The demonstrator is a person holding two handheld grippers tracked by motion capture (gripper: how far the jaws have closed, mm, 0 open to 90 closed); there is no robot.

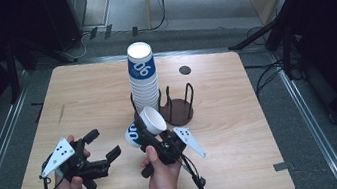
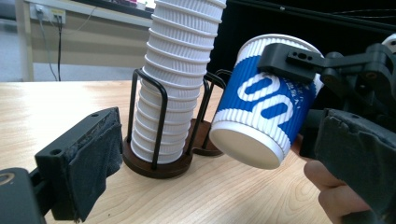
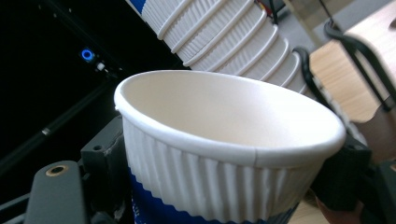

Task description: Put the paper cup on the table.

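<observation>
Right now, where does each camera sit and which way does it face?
High view: above the person's side, looking forward and down on the table; both hands, left gripper, right gripper.
Left gripper view: on the left gripper, facing the cup stack; open jaws.
Right gripper view: on the right gripper, facing its clamped cup.
All share cup and stack.

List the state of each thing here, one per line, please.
Loose cup: tilted, held off the table, empty.
Right gripper: shut on the loose cup.
Left gripper: open, holds nothing.
Stack of cups: upright in the near holder.
Second holder: empty, standing on the table.
</observation>
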